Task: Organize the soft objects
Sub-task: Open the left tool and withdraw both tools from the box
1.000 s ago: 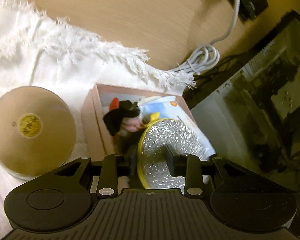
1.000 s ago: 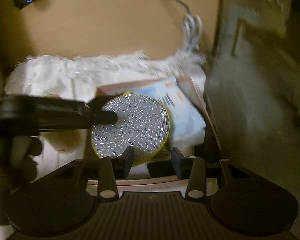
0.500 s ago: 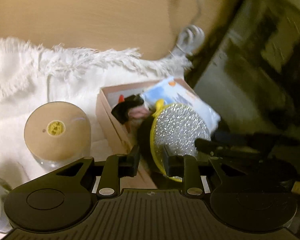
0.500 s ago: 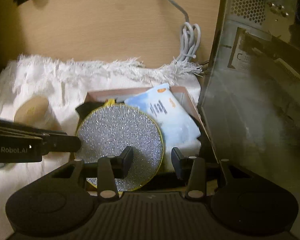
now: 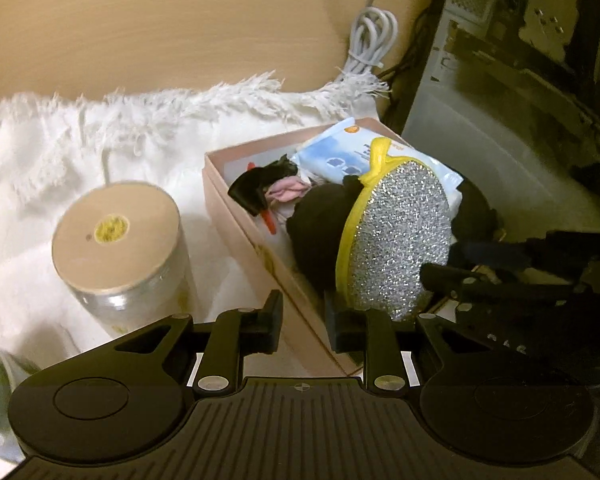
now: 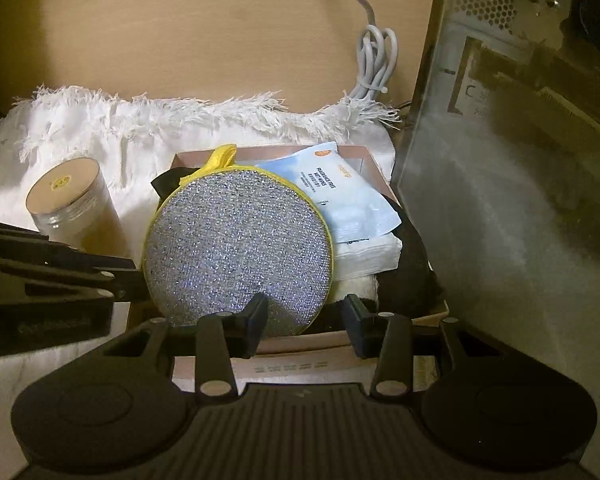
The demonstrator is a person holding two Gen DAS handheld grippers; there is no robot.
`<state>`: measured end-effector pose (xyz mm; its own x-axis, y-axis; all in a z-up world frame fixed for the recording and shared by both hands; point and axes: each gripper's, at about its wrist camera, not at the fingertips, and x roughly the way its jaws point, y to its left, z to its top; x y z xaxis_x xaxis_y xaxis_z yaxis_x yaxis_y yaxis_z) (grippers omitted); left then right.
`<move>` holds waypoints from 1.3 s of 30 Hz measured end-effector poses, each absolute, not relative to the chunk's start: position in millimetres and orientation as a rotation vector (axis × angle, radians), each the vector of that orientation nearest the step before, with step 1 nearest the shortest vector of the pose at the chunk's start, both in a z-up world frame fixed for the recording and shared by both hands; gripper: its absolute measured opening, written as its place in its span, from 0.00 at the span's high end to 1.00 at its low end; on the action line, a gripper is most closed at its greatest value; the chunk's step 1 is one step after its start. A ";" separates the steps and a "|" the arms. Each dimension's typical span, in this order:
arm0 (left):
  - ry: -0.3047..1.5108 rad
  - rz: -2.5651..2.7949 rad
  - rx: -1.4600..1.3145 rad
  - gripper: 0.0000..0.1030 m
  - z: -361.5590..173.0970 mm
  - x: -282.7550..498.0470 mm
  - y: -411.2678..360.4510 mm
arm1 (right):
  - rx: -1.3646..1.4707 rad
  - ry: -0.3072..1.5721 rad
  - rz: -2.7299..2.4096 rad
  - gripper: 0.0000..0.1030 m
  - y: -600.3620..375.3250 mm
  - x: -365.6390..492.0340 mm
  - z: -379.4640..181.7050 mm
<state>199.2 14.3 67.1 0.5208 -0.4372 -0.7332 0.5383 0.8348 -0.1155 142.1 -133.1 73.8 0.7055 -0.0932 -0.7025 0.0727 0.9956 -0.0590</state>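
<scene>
A round scouring pad of glittering silver mesh with a yellow fabric rim and loop (image 6: 238,248) stands on edge in a shallow pinkish cardboard box (image 5: 236,216), leaning on the soft things packed there: a black cloth bundle (image 5: 320,236), a crumpled scrap of pale pink fabric (image 5: 286,192), a glossy blue-and-white wet-wipes packet (image 6: 340,192) and a folded white towel (image 6: 366,258) beneath it. Something small and orange-red (image 5: 269,222) shows by the box's inner wall (too little of it to identify).

The left gripper (image 5: 302,322) hovers at the box's near corner, its black jaws having just been closing; they stand apart with nothing pressed between them, the box wall showing in the gap and the pad's lower edge just behind the right-hand finger. The right gripper (image 6: 304,324) comes in over the box's front edge, its jaws parted and empty, the left-hand finger lying in front of the pad's lower rim; whether it touches the mesh cannot be told. Each gripper appears as a dark shape at the side of the other's view.

The box sits on a white fringed woven cloth (image 6: 112,136) spread over a pale wood-grain tabletop (image 6: 204,28). Beside the box on the cloth stands a clear cylindrical jar with a tan lid and yellow centre sticker (image 5: 116,240). A bundled grey cable (image 6: 374,64) lies past the fringe, and a grey metal computer case with a perforated panel (image 6: 500,120) rises just right of the box.
</scene>
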 end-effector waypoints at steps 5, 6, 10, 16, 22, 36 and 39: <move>0.835 -0.535 0.142 0.75 69.8 209.8 23.9 | -0.024 0.789 -0.079 0.59 -121.4 147.0 72.3; 0.843 -0.530 0.132 0.76 70.4 212.1 26.4 | -0.030 0.786 -0.081 0.59 -118.3 147.5 71.6; 0.850 -0.555 0.084 0.77 75.9 207.1 36.8 | -0.048 0.785 -0.116 0.59 -110.4 144.0 74.6; 0.821 -0.611 -0.047 0.77 84.9 176.4 72.2 | 0.015 0.764 -0.146 0.51 -118.8 116.5 82.1; 0.701 -0.552 -0.081 0.76 76.4 108.1 96.1 | 0.034 0.706 -0.066 0.38 -122.5 70.3 83.4; 0.673 -0.159 -0.113 0.76 1.4 1.9 53.8 | -0.117 0.770 0.146 0.20 -126.7 35.7 4.2; 0.654 -0.133 -0.069 0.71 -0.5 -5.6 38.9 | -0.117 0.781 0.110 0.03 -136.5 39.8 -0.3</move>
<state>-5.6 38.9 -0.5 0.7854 -0.1445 -0.6019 0.1013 0.9893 -0.1054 39.8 -136.5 -0.3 0.7048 0.0559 -0.7072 -0.1423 0.9878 -0.0637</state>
